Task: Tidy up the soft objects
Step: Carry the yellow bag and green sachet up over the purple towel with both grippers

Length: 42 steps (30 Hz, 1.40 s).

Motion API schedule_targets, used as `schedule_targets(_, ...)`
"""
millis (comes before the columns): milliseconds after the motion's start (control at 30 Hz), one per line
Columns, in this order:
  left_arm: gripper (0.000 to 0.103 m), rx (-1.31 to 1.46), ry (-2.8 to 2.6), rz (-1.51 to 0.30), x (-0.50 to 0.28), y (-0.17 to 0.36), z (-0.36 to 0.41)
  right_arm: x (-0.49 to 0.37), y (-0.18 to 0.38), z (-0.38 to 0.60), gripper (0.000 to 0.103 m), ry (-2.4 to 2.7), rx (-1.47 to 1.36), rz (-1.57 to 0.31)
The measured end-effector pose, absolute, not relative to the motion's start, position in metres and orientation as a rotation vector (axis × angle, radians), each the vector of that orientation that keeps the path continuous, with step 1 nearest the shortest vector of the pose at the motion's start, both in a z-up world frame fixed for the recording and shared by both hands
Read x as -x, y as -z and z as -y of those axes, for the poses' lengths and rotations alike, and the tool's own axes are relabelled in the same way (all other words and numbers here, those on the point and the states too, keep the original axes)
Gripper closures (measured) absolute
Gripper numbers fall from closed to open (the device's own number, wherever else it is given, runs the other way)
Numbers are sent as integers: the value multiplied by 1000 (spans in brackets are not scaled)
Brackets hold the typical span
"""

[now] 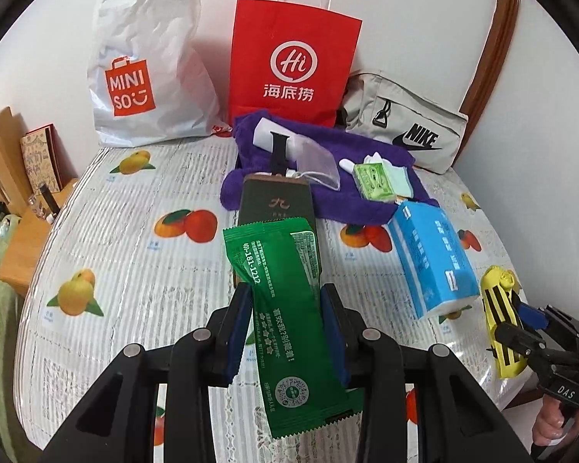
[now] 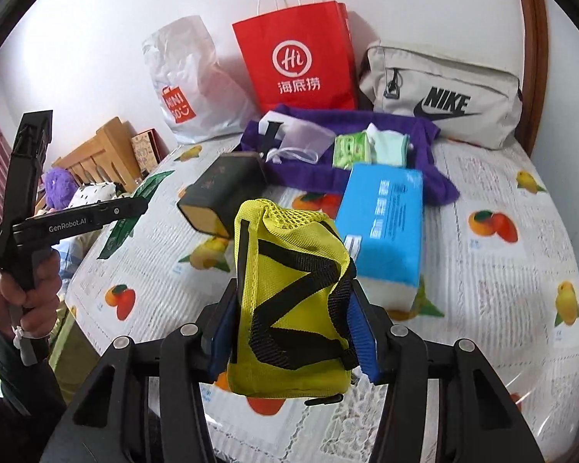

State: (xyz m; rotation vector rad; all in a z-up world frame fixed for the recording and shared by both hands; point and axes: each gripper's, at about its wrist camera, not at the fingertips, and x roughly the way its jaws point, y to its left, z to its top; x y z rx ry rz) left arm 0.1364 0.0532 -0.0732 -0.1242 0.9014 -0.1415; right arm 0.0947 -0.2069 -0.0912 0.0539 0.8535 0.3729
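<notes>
My left gripper is shut on a green wet-wipe packet, held above the table; the packet also shows in the right wrist view. My right gripper is shut on a yellow mesh pouch with black straps, also seen in the left wrist view. A blue tissue pack, a small green tissue pack and a purple towel lie on the table.
A dark box lies mid-table. A white Miniso bag, a red paper bag and a grey Nike pouch stand along the back wall. The fruit-print tablecloth covers the table. Wooden furniture stands left.
</notes>
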Motion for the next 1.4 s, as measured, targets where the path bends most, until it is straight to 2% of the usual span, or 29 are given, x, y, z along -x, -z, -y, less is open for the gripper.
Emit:
schedule_targets(633, 68, 102, 141, -851, -193, 57, -48, -169, 57, 220, 51, -343, -40, -792)
schedule_targets(1400, 68, 107, 149, -910, -273, 72, -46, -285, 70, 244, 51, -261, -77, -814)
